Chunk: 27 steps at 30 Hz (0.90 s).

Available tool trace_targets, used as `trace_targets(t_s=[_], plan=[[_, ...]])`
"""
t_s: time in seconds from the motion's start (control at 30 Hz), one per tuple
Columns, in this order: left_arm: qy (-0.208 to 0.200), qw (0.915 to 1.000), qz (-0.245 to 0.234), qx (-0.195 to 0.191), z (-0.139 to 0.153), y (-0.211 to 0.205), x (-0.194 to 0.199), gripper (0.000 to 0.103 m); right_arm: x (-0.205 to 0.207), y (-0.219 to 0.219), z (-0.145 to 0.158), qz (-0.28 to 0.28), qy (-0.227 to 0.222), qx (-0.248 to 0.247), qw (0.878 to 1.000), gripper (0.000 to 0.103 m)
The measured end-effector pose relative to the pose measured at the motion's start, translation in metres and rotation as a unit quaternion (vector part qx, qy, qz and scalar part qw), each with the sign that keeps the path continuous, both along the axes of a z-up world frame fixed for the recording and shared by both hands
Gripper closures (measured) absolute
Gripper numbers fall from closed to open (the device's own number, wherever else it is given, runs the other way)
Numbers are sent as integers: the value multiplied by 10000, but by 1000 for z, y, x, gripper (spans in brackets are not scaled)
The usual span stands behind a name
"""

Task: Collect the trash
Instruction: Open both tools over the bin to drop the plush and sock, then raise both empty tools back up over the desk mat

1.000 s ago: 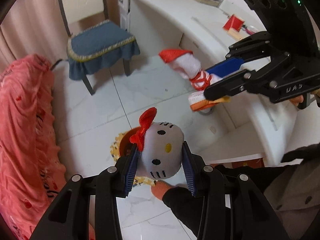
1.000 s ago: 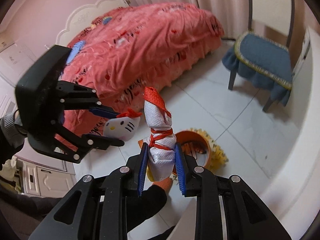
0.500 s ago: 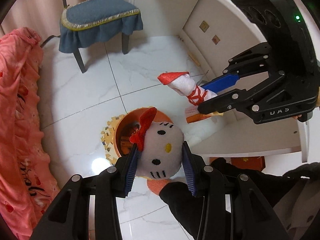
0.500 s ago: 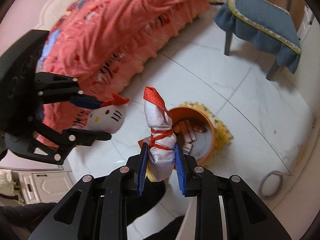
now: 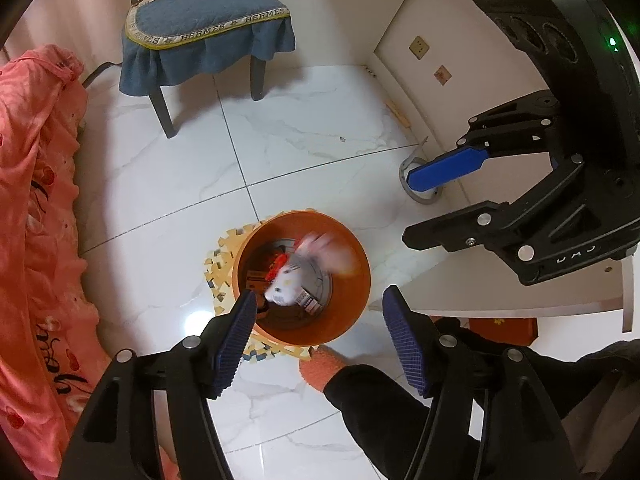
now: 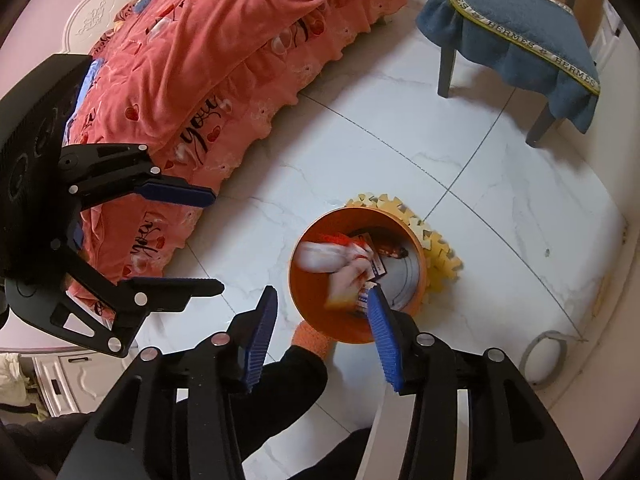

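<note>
Jaws opening; toys (image 5: 285, 286) in bin (image 5: 352, 312)

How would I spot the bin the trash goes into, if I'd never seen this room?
Find the bed with the coral-pink heart-print cover; on the white marble floor between it and the chair with the blue cushion stands the orange round bin. It alone sits on a yellow jagged-edged foam mat, open-topped, with wrappers and a small white plush toy inside.

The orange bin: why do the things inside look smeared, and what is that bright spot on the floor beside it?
Left view: the toy and bundle in the bin blur because they are moving; the bright spot is lamp glare on glossy tile. Right view: the bundle smears likewise.
</note>
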<state>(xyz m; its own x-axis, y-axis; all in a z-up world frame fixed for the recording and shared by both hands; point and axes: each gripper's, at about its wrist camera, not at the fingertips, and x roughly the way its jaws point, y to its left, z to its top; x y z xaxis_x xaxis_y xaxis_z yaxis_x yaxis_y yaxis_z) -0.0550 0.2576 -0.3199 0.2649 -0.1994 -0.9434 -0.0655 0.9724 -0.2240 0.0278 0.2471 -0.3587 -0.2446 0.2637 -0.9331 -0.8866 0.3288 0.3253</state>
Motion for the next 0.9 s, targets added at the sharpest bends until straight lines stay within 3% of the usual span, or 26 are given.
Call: trace_targets(t_s=[0.4,0.63,0.7,0.73,0.9], plan=[[-91,9998,-103,149,34,-10,0,37,2,-15,51,-36,76,368,9993,52],[-347,9982,-227,440,85,-31,-3,37,-4,-51,109,76,-165,724,9972,39],[-415,9976,-237,496,97,-40,-3,31,-5,-65,129,33,-260,879,9958,36],[-484,9971,-224,539,106,-46,-4,24,-5,-73,138,-10,-295,939,9951,35],[-869,9942,-265,577,144,-79,-3,23,-7,-112,182,-203,-386,1194,9919,29]])
